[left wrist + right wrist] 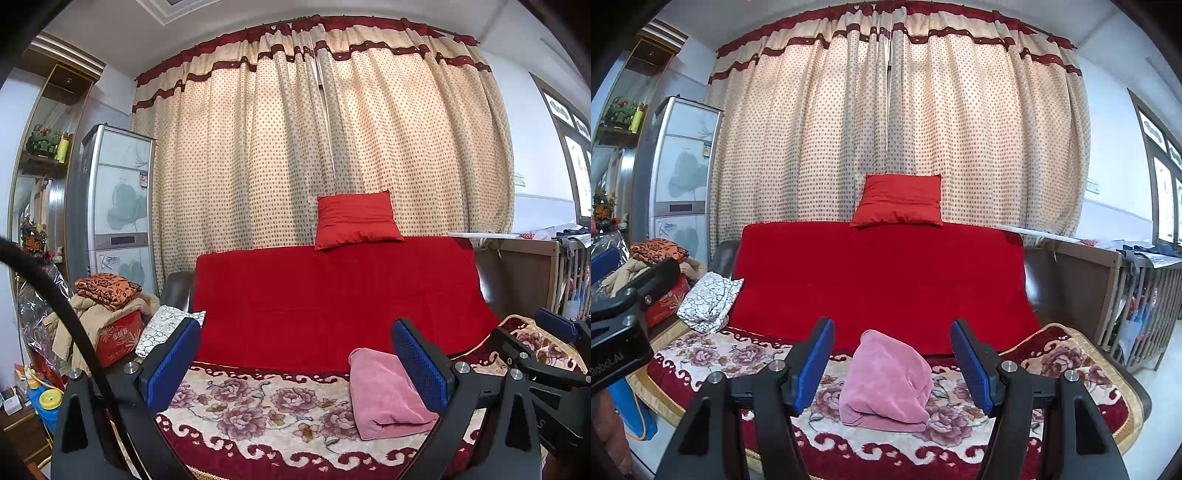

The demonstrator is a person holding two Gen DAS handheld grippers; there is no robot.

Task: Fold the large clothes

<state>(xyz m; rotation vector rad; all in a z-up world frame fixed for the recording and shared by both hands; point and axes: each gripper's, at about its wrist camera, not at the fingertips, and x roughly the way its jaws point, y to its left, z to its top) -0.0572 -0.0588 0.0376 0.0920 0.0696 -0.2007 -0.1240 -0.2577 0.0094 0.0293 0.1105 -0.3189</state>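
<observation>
A pink garment [886, 384] lies folded in a compact bundle on the floral blanket [738, 358] that covers the sofa seat. It also shows in the left wrist view [384, 395], at the right. My right gripper [892, 369] is open and empty, its blue pads either side of the bundle and short of it. My left gripper [295, 365] is open and empty, above the blanket [258, 402] to the left of the bundle. The right gripper's body shows at the right edge of the left wrist view [546, 347].
The sofa back is draped in red cloth [879, 277] with a red cushion [899, 201] on top. A white patterned folded cloth [709, 299] sits on the left arm. A red box piled with clothes [114, 317] stands left; a wooden crib [1137, 291] stands right.
</observation>
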